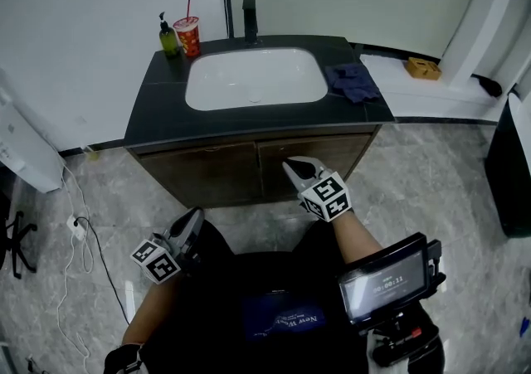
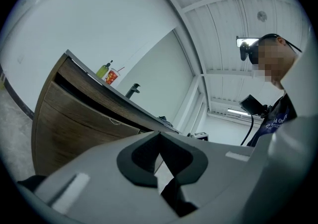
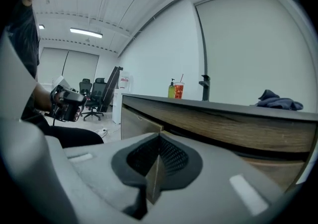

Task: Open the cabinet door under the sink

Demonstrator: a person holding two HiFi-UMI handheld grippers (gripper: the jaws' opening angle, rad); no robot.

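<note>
The dark-topped vanity [image 1: 166, 115] holds a white sink [image 1: 253, 78], with two brown wooden cabinet doors below. From the head view the left door [image 1: 207, 173] and right door [image 1: 332, 161] both look closed. My right gripper [image 1: 290, 167] is shut with nothing held. Its tips are right up against the upper part of the right door, just right of the centre seam. In the right gripper view the jaws [image 3: 158, 141] meet, with wood showing through the slit. My left gripper [image 1: 195, 216] hangs lower left, away from the cabinet, and its jaws [image 2: 160, 138] are shut and empty.
A soap bottle [image 1: 168, 36], red cup [image 1: 188, 36], black faucet [image 1: 249, 20] and blue cloth [image 1: 353, 82] are on the counter. A white unit [image 1: 25, 153] and a floor cable [image 1: 76, 227] are at the left. A black block [image 1: 508, 173] stands at the right.
</note>
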